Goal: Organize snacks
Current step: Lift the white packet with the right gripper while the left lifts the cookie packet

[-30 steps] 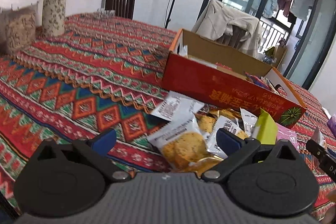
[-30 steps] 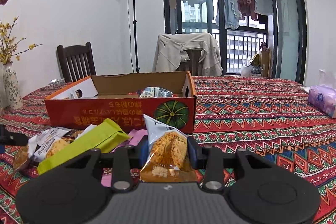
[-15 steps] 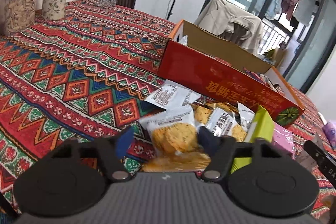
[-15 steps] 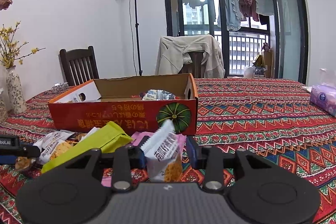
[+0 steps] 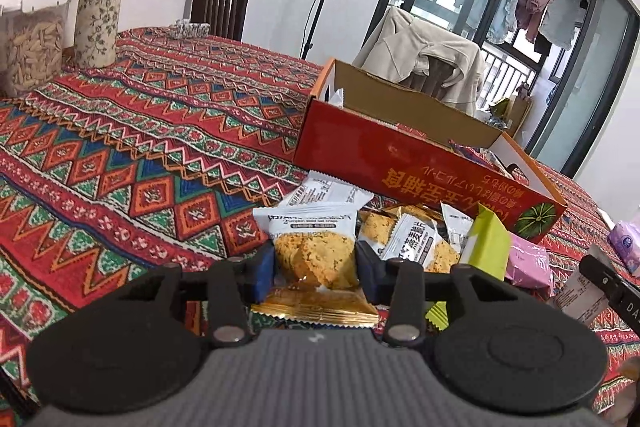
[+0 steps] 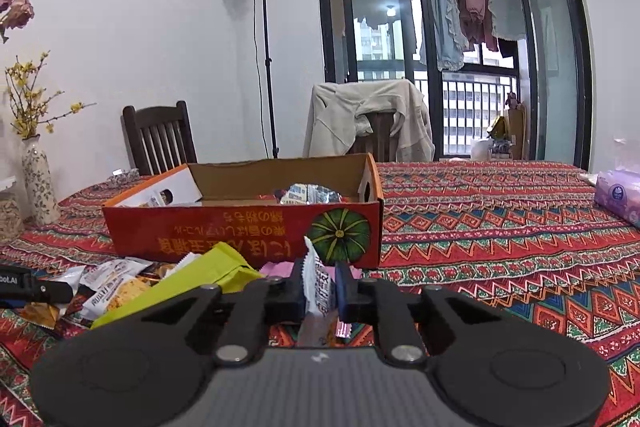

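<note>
Where a second ago its blue pads stood wide apart on either side of the pile, the left gripper is now closing on a cracker packet, which sits upright between the pads with both at its sides. Behind it lie more snack packets and a lime-green pouch, crowded against the long wall of the red cardboard box; to the left the patterned tablecloth runs bare up to the vase. In the right wrist view, the right gripper is clenched on a white packet, now pinched thin and edge-on where earlier it faced the camera between looser jaws. The box stands just ahead, its top open, and the cloth to the right lies free as far as the purple tissue pack.
</note>
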